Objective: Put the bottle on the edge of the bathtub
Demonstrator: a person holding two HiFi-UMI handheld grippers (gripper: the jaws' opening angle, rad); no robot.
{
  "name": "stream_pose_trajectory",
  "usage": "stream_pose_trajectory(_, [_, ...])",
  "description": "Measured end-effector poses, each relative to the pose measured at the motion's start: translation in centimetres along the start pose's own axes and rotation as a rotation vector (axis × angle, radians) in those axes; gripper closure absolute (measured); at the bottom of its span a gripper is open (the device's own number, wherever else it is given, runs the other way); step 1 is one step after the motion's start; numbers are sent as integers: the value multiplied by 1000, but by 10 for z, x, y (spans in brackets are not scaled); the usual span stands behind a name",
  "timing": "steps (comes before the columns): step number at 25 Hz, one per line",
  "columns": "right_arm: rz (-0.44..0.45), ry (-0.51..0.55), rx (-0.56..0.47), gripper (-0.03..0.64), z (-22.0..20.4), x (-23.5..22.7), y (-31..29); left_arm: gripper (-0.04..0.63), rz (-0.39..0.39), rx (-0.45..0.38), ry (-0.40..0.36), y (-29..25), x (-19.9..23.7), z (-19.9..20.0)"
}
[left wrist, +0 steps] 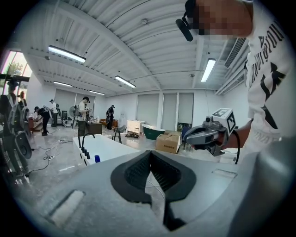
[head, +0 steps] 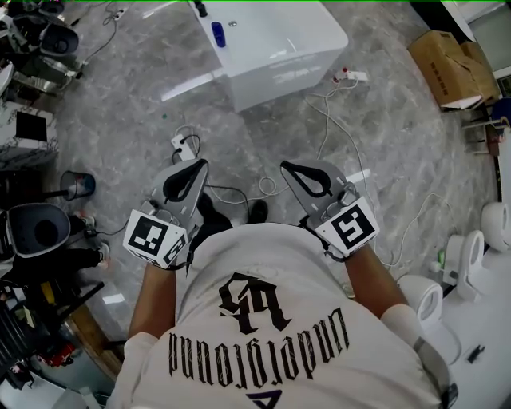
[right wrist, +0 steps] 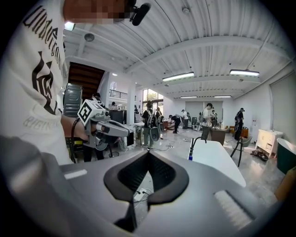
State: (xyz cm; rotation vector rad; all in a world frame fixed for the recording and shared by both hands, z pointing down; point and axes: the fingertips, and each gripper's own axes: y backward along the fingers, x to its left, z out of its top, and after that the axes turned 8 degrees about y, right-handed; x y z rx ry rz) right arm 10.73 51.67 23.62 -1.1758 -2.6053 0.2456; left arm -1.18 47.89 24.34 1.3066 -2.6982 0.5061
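A small blue bottle [head: 217, 33] stands on the rim of the white bathtub [head: 271, 56] at the far top of the head view, beside a black faucet [head: 201, 9]. It also shows as a blue bottle [left wrist: 97, 159] on the bathtub [left wrist: 113, 147] in the left gripper view, and as a blue bottle [right wrist: 190, 157] on the bathtub [right wrist: 219, 162] in the right gripper view. My left gripper [head: 200, 163] and right gripper [head: 285, 166] are held side by side in front of the person's body, far short of the tub. Both are shut with nothing between the jaws.
Cables and a power strip [head: 182, 144] lie on the marble floor between me and the tub. A cardboard box [head: 451, 64] sits at the top right, toilets [head: 479, 240] at the right, black chairs [head: 40, 232] and a bin [head: 78, 185] at the left. Several people [left wrist: 83, 109] stand far off.
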Motion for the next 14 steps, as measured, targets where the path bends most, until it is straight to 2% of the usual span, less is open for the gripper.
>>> stream_pose_trajectory(14, [13, 13, -8, 615, 3, 15, 7, 589, -10, -3, -11, 16, -21, -5])
